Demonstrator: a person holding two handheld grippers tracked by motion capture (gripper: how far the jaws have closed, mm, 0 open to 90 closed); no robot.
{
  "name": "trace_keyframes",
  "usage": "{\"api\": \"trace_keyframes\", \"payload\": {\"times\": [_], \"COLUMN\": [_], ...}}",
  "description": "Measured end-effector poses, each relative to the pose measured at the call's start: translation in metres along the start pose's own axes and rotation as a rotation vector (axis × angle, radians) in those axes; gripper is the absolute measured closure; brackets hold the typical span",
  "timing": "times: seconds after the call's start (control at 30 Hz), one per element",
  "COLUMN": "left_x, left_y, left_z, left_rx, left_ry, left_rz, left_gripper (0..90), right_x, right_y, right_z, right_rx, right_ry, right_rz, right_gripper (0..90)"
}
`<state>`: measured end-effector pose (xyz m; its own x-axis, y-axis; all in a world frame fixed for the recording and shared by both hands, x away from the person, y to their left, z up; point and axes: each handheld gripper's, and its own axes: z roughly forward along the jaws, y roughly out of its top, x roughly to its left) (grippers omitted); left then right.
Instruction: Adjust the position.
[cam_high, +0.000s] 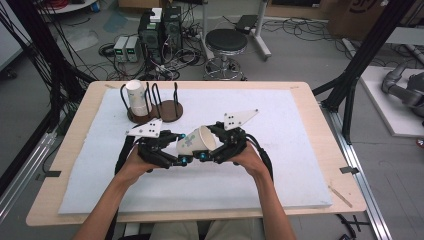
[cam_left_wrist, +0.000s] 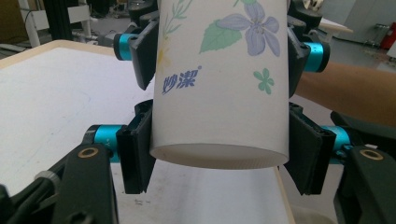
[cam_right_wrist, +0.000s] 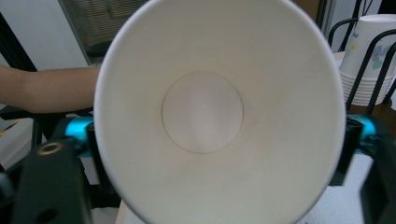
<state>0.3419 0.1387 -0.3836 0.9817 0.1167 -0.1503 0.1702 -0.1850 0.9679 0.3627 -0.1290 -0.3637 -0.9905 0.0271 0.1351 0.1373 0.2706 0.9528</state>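
Here's the white paper cup with the blue and green flower print (cam_high: 196, 141), up in the air just above the white-padded counter (cam_high: 280, 165), lying on its side between the two hands. The left gripper (cam_high: 176, 159) has it near the base: in the left gripper view its two black jaws press flat on either side of the cup's narrow end (cam_left_wrist: 219, 140), clamped tight on it. The right gripper (cam_high: 206, 156) comes at it from the mouth end; its own view looks straight down into the cup's plain white inside (cam_right_wrist: 203, 112), with the jaws hugging the rim on both sides. Whether those pads are truly pressing or only alongside, I can't quite tell, though they sit right against the wall.

Now, how will this cup behave? Light, I'd judge, and nothing seen inside. Thin paper, so soft at the open rim and far stiffer down by the base, where the bottom disc braces the wall. Squeeze hard at the mouth and it will likely go oval or crease. The base end looks the safer hold; at the rim, a gentle pinch should do. The paper surface looks matte, so slipping seems unlikely.

Back on the counter, a dark wire holder on round wooden bases (cam_high: 160, 107) carries a stack of similar white paper cups (cam_high: 138, 97), well apart from the action.
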Motion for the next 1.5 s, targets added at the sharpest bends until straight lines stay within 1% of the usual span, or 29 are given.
{"api": "trace_keyframes", "payload": {"times": [0.07, 0.2, 0.23, 0.5, 0.53, 0.67, 0.93, 0.97, 1.0, 1.07, 1.1, 1.13, 1.17, 1.2, 1.27, 1.3, 1.37, 1.4, 1.5], "left_x": [0.0001, 0.0000, 0.0000, -0.0002, -0.0004, -0.0006, -0.0012, -0.0012, -0.0013, -0.0013, -0.0019, -0.0025, -0.0026, -0.0026, -0.0030, -0.0030, -0.0028, -0.0031, -0.0024], "left_y": [0.0000, 0.0001, 0.0002, 0.0005, 0.0006, 0.0006, 0.0007, 0.0008, 0.0008, 0.0007, 0.0009, 0.0010, 0.0009, 0.0008, 0.0005, 0.0004, 0.0007, 0.0008, 0.0007], "left_z": [0.0001, -0.0005, -0.0009, -0.0019, -0.0020, -0.0019, -0.0022, -0.0023, -0.0023, -0.0020, -0.0018, -0.0007, -0.0002, 0.0002, 0.0010, 0.0011, 0.0007, 0.0003, -0.0009], "left_rx": [-0.002, -0.002, -0.003, -0.003, -0.003, -0.003, -0.004, -0.004, -0.003, 0.000, 0.002, -0.002, -0.003, 0.000, 0.008, 0.009, 0.008, 0.011, 0.025], "left_ry": [0.000, 0.003, 0.001, 0.000, -0.001, -0.002, 0.000, 0.000, 0.000, -0.005, 0.004, 0.015, 0.015, 0.006, 0.011, 0.016, 0.023, 0.032, 0.027], "left_rz": [0.000, 0.000, -0.002, 0.005, 0.004, 0.006, 0.008, 0.007, 0.007, 0.014, 0.014, 0.011, 0.004, 0.004, 0.001, 0.005, 0.002, -0.001, 0.001], "left_gripper": [35.1, 35.1, 35.2, 35.3, 35.4, 35.5, 35.3, 35.2, 35.1, 34.5, 32.5, 24.0, 15.3, 12.2, 6.2, 5.8, 1.7, 1.7, 1.7], "right_x": [-0.0001, -0.0002, 0.0007, 0.0008, 0.0003, 0.0013, 0.0015, 0.0011, 0.0016, 0.0017, 0.0016, 0.0018, 0.0020, 0.0019, 0.0017, 0.0018, 0.0017, 0.0017, 0.0017], "right_y": [0.0001, -0.0001, -0.0001, -0.0001, 0.0000, 0.0002, 0.0002, 0.0002, 0.0002, 0.0002, 0.0003, 0.0003, 0.0004, 0.0004, 0.0003, 0.0003, 0.0003, 0.0003, 0.0005], "right_z": [0.0000, 0.0000, -0.0001, 0.0005, 0.0007, 0.0001, 0.0002, 0.0005, 0.0004, 0.0004, 0.0005, 0.0005, 0.0004, 0.0003, 0.0003, 0.0003, 0.0003, 0.0002, -0.0007], "right_rx": [-0.009, -0.009, -0.006, -0.014, -0.019, -0.014, -0.018, -0.022, -0.019, -0.020, -0.021, -0.022, -0.022, -0.022, -0.021, -0.021, -0.018, -0.018, -0.016], "right_ry": [0.002, 0.006, 0.013, 0.018, 0.014, 0.022, 0.021, 0.020, 0.022, 0.024, 0.025, 0.026, 0.025, 0.025, 0.024, 0.024, 0.021, 0.021, 0.018], "right_rz": [0.002, 0.004, 0.013, 0.009, 0.000, 0.008, 0.007, -0.001, 0.003, 0.003, 0.001, 0.002, 0.003, 0.003, 0.004, 0.004, 0.002, 0.003, 0.004], "right_gripper": [24.2, 26.4, 26.8, 28.1, 28.4, 28.9, 29.9, 29.9, 29.9, 29.8, 29.9, 29.8, 29.8, 29.8, 29.8, 29.8, 29.8, 29.8, 29.8]}}
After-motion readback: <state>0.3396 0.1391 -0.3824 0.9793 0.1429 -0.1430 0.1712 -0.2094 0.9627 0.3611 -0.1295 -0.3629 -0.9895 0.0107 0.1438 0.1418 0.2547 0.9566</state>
